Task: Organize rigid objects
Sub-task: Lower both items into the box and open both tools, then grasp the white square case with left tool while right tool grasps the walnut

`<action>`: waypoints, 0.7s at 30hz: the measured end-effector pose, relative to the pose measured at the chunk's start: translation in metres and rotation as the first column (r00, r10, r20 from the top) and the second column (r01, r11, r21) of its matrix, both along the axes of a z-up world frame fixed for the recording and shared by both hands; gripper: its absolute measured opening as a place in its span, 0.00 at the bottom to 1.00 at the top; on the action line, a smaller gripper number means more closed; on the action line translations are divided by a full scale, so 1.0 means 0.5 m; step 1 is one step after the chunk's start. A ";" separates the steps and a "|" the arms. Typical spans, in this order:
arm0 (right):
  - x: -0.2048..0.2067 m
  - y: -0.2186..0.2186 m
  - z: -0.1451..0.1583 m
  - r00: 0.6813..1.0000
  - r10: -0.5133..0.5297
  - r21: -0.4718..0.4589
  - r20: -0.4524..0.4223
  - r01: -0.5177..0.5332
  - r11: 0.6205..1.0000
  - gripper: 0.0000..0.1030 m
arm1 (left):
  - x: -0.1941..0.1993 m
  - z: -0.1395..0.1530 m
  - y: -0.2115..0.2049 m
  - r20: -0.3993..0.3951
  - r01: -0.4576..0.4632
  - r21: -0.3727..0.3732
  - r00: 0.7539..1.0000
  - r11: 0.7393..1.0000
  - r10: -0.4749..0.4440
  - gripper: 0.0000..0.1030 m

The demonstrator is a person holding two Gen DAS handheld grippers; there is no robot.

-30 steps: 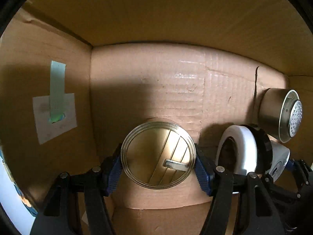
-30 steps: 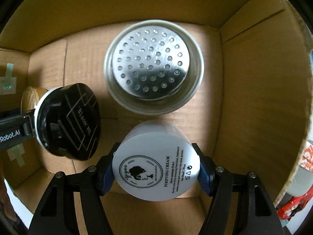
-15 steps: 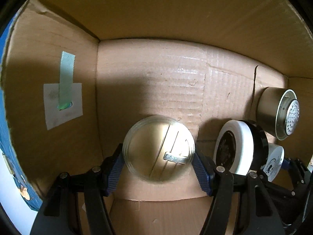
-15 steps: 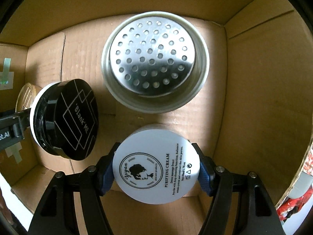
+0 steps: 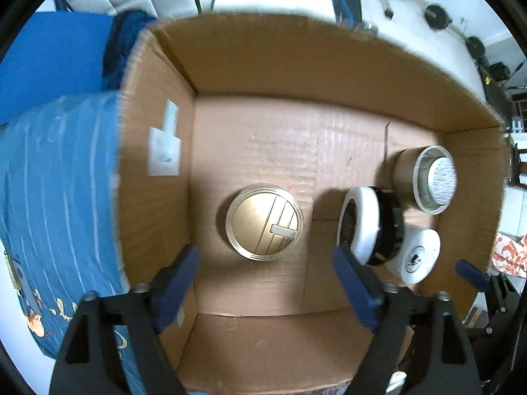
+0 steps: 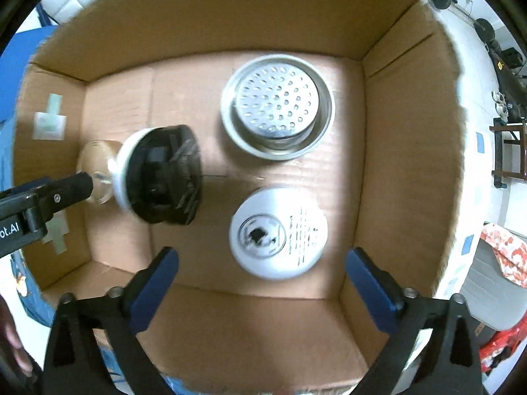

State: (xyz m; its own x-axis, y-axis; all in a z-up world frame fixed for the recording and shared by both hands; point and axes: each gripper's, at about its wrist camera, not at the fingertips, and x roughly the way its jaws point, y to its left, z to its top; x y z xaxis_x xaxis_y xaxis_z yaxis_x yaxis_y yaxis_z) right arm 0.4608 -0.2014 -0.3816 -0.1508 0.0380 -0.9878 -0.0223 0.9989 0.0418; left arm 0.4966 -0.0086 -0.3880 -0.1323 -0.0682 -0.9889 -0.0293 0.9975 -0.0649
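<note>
A cardboard box [image 5: 257, 138] [image 6: 405, 151] holds the objects. A gold-lidded round jar [image 5: 264, 222] lies on its floor; my left gripper [image 5: 265, 279] is open and empty just above it. A white cream jar [image 6: 279, 232] [image 5: 417, 256] lies near the right; my right gripper [image 6: 262, 278] is open and empty above it. A black-and-white jar [image 6: 158, 174] [image 5: 370, 225] leans on its edge between them. A perforated steel cup [image 6: 277, 105] [image 5: 434, 179] stands at the far right.
A taped paper label [image 5: 164, 151] sticks to the box's left wall. Blue patterned fabric [image 5: 56, 197] lies left of the box. A white surface with dark items [image 5: 441, 16] is beyond it. The left gripper's finger [image 6: 49, 197] reaches in from the left.
Both grippers have opened, let go of their jars and pulled back up out of the box. The gold jar and the cream jar now rest on the box floor.
</note>
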 end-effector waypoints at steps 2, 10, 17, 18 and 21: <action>-0.023 0.006 0.026 1.000 0.000 0.001 0.028 0.000 1.000 1.00 | -0.016 0.028 0.000 0.052 -0.004 0.000 0.999 1.000 0.004 0.95; -0.104 0.039 0.109 0.991 -0.005 0.028 0.131 0.002 1.000 1.00 | -0.121 0.156 0.018 0.277 -0.038 0.031 0.960 0.999 0.028 0.99; -0.162 0.003 0.192 0.979 -0.011 0.042 0.203 0.003 0.999 1.00 | -0.204 0.227 0.030 0.346 -0.049 -0.007 0.937 0.999 0.048 0.99; -0.169 0.002 0.200 0.977 -0.012 0.043 0.212 0.003 0.999 1.00 | -0.214 0.238 0.028 0.357 -0.046 -0.005 0.933 0.999 0.045 0.99; -0.197 -0.017 0.234 0.970 -0.019 0.051 0.243 0.007 0.999 1.00 | -0.249 0.272 0.023 0.391 -0.033 0.006 0.920 0.999 0.028 0.99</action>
State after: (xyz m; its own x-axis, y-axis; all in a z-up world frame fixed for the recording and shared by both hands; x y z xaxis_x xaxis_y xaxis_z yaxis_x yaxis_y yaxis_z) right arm 0.3625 -0.2099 -0.2644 0.0950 0.0883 -0.9916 -0.0246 0.9960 0.0863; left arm 0.3719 0.0028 -0.2521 0.2666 -0.0541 -0.9623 -0.0342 0.9973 -0.0656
